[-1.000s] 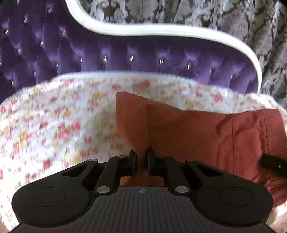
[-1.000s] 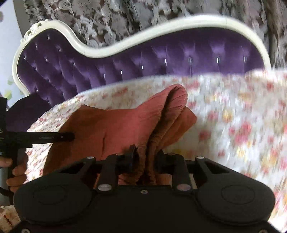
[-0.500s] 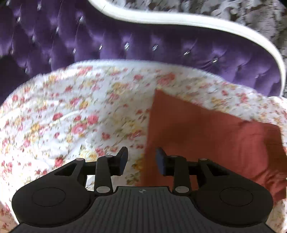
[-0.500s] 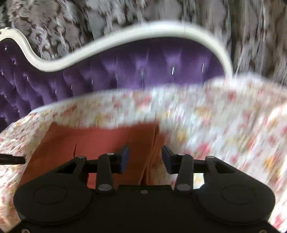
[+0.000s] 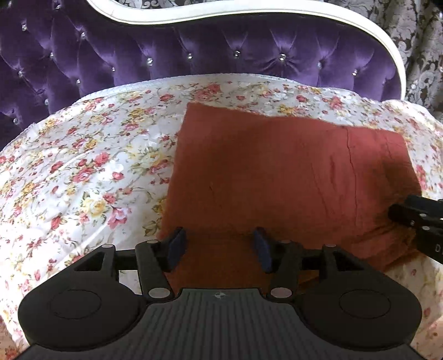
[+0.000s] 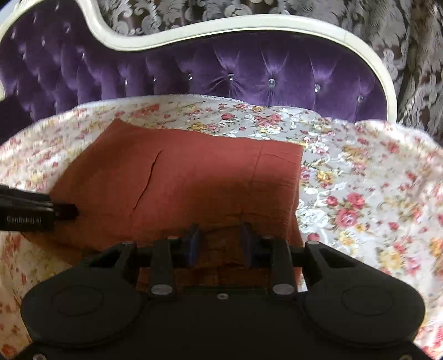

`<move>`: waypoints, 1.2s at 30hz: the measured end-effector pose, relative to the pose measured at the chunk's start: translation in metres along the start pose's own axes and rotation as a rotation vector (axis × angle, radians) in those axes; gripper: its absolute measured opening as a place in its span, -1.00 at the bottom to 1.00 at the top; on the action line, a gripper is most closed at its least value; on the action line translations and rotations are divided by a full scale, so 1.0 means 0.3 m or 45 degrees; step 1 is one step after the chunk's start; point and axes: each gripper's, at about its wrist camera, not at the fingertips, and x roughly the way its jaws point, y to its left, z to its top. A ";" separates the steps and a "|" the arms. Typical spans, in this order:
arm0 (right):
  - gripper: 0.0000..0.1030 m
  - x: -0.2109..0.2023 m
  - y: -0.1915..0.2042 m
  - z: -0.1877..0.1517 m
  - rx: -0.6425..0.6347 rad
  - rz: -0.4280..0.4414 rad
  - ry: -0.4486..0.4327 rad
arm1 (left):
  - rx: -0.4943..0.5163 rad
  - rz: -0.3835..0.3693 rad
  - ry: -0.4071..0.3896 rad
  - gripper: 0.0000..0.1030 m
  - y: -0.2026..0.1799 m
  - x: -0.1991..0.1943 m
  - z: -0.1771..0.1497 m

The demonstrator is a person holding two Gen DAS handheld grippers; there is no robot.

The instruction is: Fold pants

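Observation:
The rust-red pants [image 5: 277, 177] lie folded into a flat rectangle on the floral bedspread [image 5: 83, 171]. They also show in the right wrist view [image 6: 188, 182]. My left gripper [image 5: 218, 246] is open and empty over the near left edge of the pants. My right gripper [image 6: 220, 243] is open and empty over the near right edge. The right gripper's tip shows at the right edge of the left wrist view [image 5: 415, 218]. The left gripper's tip shows at the left edge of the right wrist view [image 6: 38, 210].
A purple tufted headboard [image 5: 193, 52] with a white frame [image 6: 249, 25] stands behind the bed. Patterned curtains [image 6: 401, 33] hang behind it. Floral bedspread [image 6: 360, 193] spreads to both sides of the pants.
Both grippers were shut on the pants a second ago and have opened and let go. The lifted fabric has dropped and now lies flat as a folded rectangle.

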 end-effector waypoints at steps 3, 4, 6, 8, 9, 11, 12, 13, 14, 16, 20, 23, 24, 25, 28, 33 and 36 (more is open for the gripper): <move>-0.24 -0.004 -0.019 0.059 0.053 0.021 -0.062 | -0.013 0.000 -0.035 0.02 0.005 -0.005 0.047; -0.24 0.012 -0.026 0.081 0.066 0.008 -0.067 | -0.020 0.010 -0.038 0.02 0.004 -0.001 0.063; -0.24 0.068 -0.043 0.114 0.098 -0.031 -0.074 | -0.035 0.006 -0.025 0.03 0.008 0.026 0.091; -0.25 0.152 -0.073 0.131 0.155 -0.058 0.004 | -0.058 0.003 0.040 0.04 0.018 0.076 0.099; -0.26 0.189 -0.094 0.132 0.194 -0.053 0.046 | -0.067 0.002 0.070 0.06 0.021 0.101 0.095; -0.26 0.209 -0.115 0.123 0.246 -0.037 0.037 | -0.066 0.012 0.048 0.21 0.020 0.118 0.084; -0.26 0.206 -0.115 0.126 0.244 -0.036 0.042 | -0.056 0.029 0.047 0.21 0.015 0.118 0.084; -0.26 0.201 -0.111 0.128 0.234 -0.037 0.044 | -0.052 0.037 0.046 0.21 0.013 0.116 0.085; -0.25 0.191 -0.106 0.128 0.226 -0.037 0.044 | -0.055 0.044 0.051 0.21 0.011 0.112 0.087; -0.23 0.154 -0.101 0.122 0.223 -0.027 0.037 | -0.075 0.052 0.065 0.21 0.015 0.097 0.088; -0.07 0.061 -0.091 0.107 0.241 0.006 0.038 | -0.090 0.063 0.081 0.21 0.010 0.035 0.073; 0.07 -0.009 -0.081 0.084 0.263 0.024 0.040 | -0.107 0.074 0.063 0.21 0.005 -0.033 0.052; 0.14 -0.033 -0.075 0.074 0.265 0.022 0.041 | -0.108 0.072 0.052 0.21 0.002 -0.056 0.045; 0.16 -0.058 -0.069 0.064 0.266 0.017 0.043 | -0.110 0.068 0.041 0.22 -0.001 -0.082 0.036; 0.18 -0.125 -0.050 0.033 0.263 0.025 0.039 | -0.120 0.075 0.013 0.23 -0.012 -0.163 0.006; 0.19 -0.210 -0.020 -0.012 0.267 0.044 0.040 | -0.090 0.107 -0.026 0.30 -0.049 -0.274 -0.046; 0.19 -0.252 -0.003 -0.035 0.266 0.052 0.040 | -0.061 0.132 -0.047 0.33 -0.073 -0.327 -0.076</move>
